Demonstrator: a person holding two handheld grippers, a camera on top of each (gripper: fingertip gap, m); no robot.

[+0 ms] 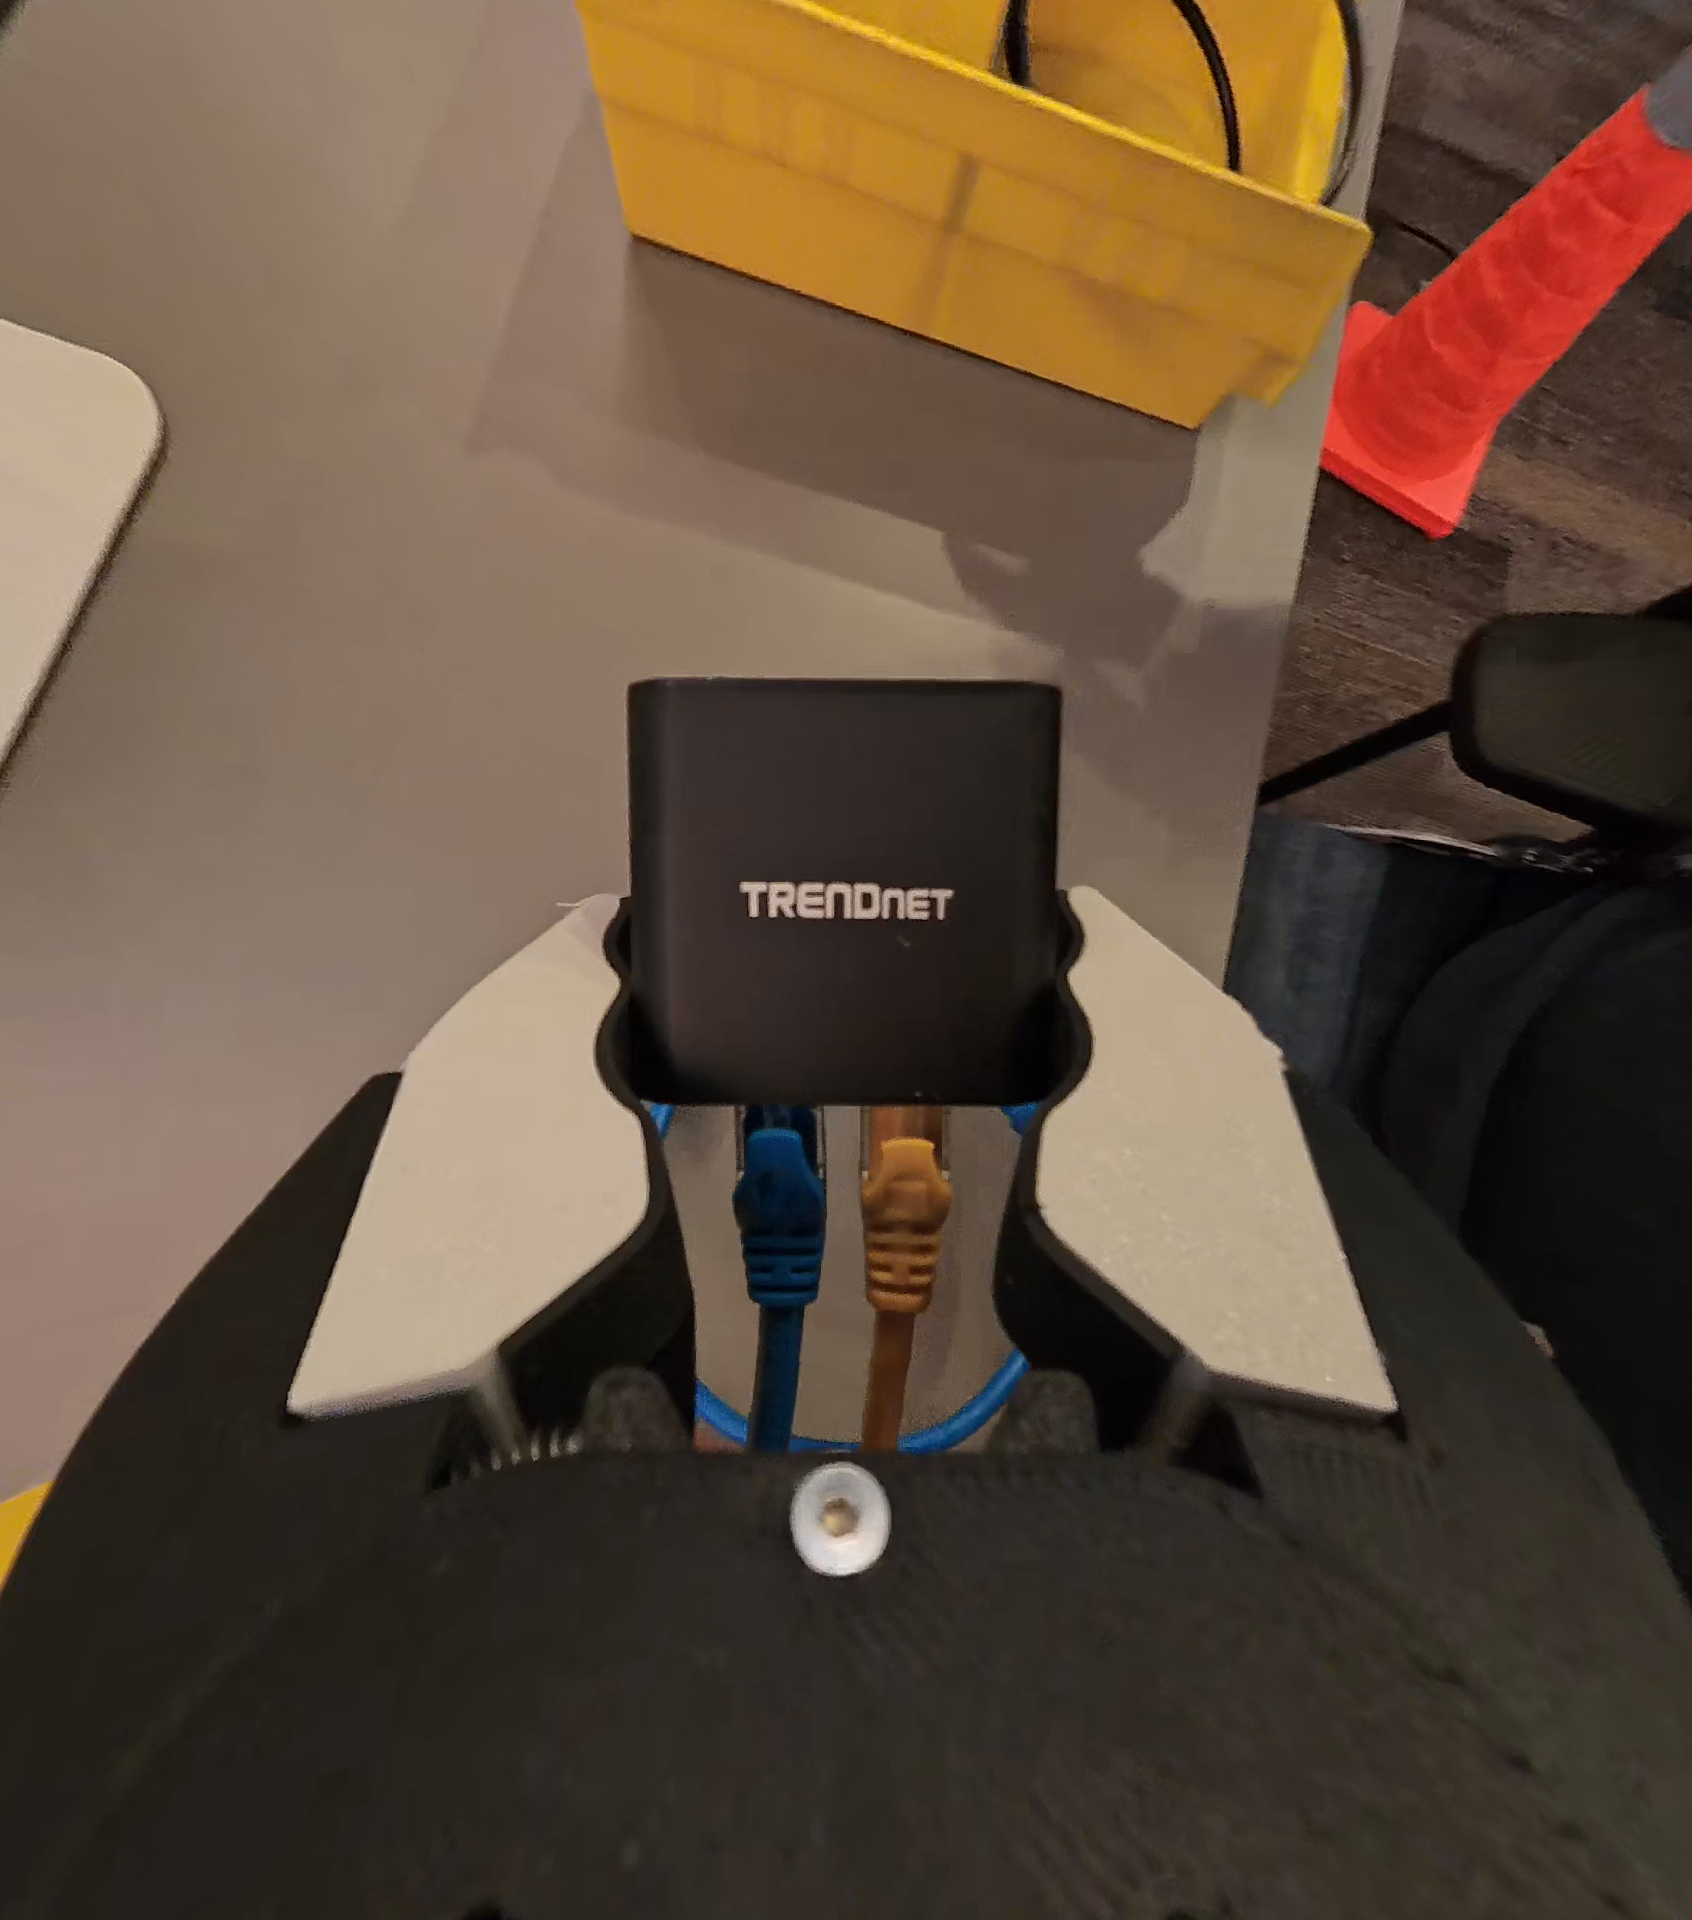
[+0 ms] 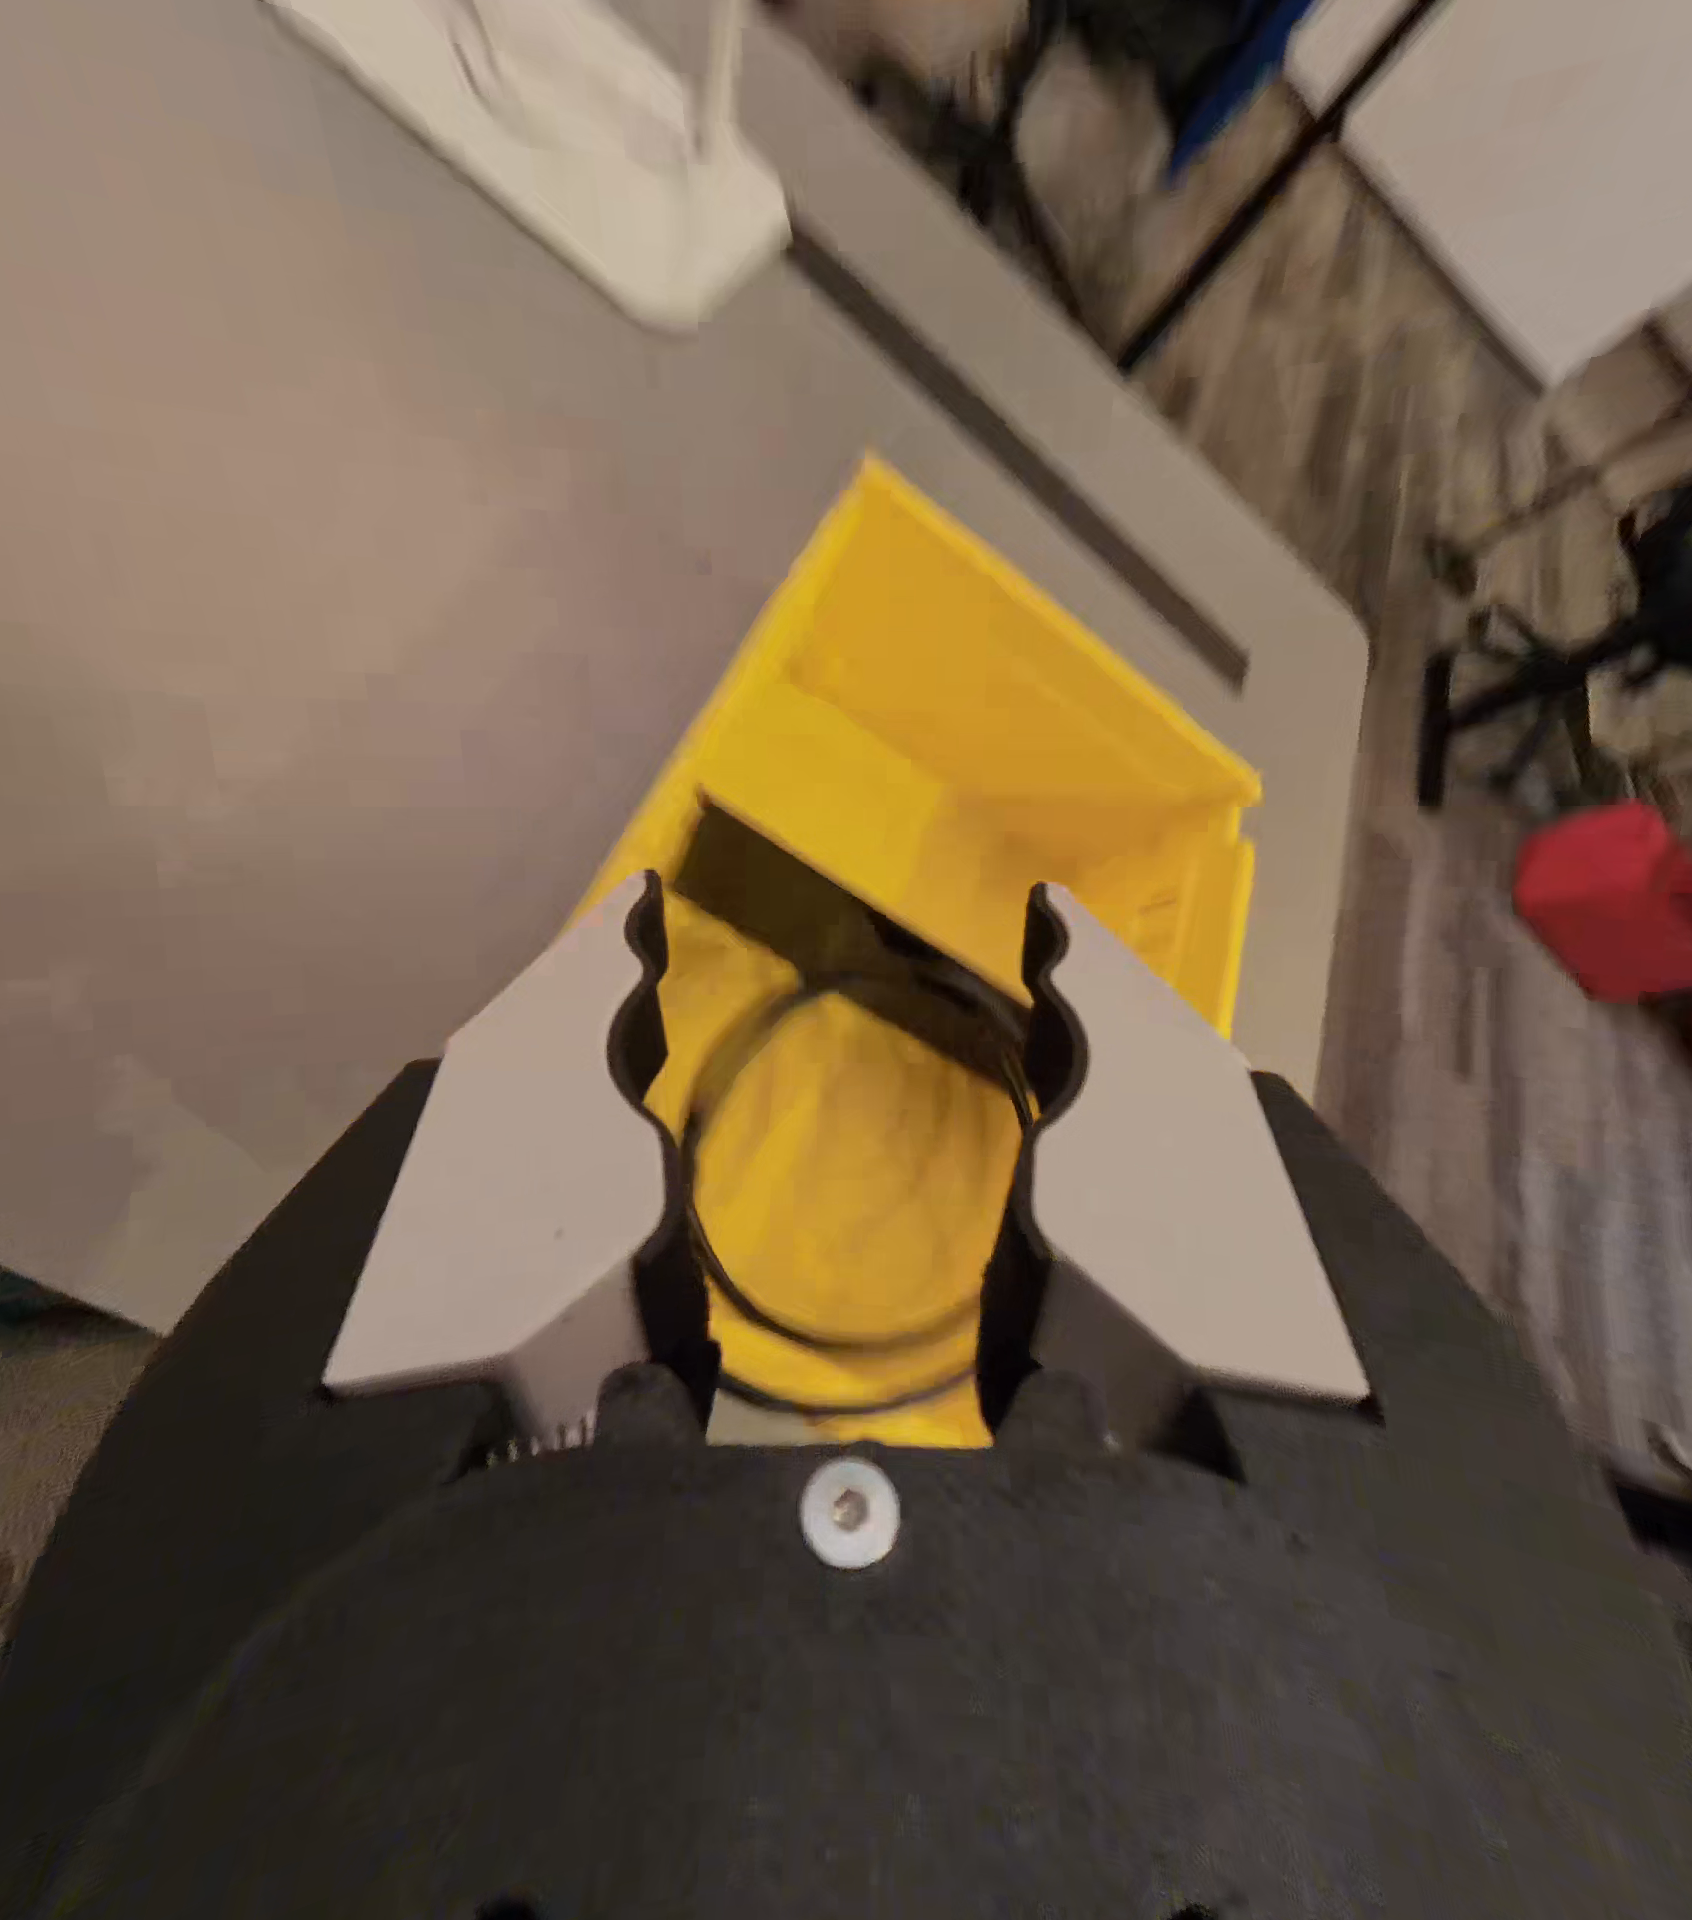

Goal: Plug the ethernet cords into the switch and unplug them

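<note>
A: Left gripper (image 1: 844,997)?
B: Fingers pinch the black switch (image 1: 847,873) by its sides, above the grey table (image 1: 322,582). A blue cord (image 1: 777,1216) and an orange cord (image 1: 904,1226) sit plugged into its near face, side by side.
A: Right gripper (image 2: 842,997)?
B: Fingers spread, nothing between them. It hangs over a yellow bin (image 2: 977,748) holding a coiled black cable (image 2: 748,1320). View blurred.
A: Background?
B: Orange cone (image 1: 1507,312) on the floor.
</note>
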